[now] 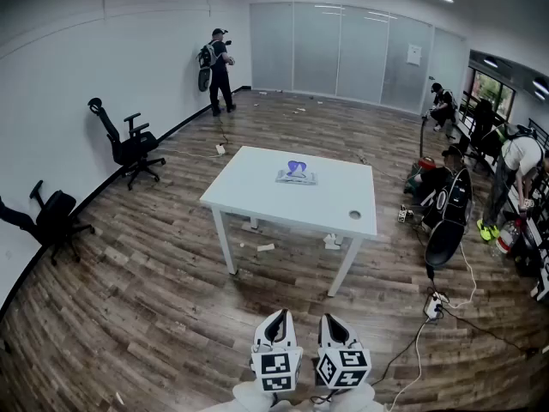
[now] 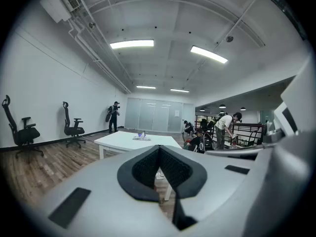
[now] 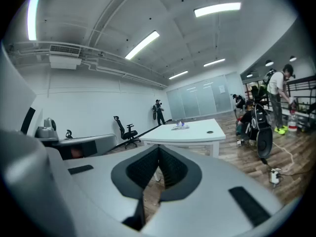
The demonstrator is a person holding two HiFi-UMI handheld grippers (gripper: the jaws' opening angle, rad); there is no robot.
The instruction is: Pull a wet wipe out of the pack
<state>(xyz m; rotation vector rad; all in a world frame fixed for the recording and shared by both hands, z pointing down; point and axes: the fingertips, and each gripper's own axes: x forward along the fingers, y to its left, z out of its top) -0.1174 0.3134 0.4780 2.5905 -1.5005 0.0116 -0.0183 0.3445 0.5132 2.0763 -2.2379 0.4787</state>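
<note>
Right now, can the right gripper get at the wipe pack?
Probably not from here. The right gripper is held low with jaws together, and open floor lies between it and the table where the pack sits. Nothing blocks the way; the person would just need to walk up.

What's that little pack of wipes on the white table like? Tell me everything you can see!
The wipe pack is small, flat and pale. It lies by itself around the middle of the white table, a bit toward the far side. Something bluish-purple sticks up from its top. It is too small to tell whether that is a wipe or a flap. Only the tabletop touches the pack.
</note>
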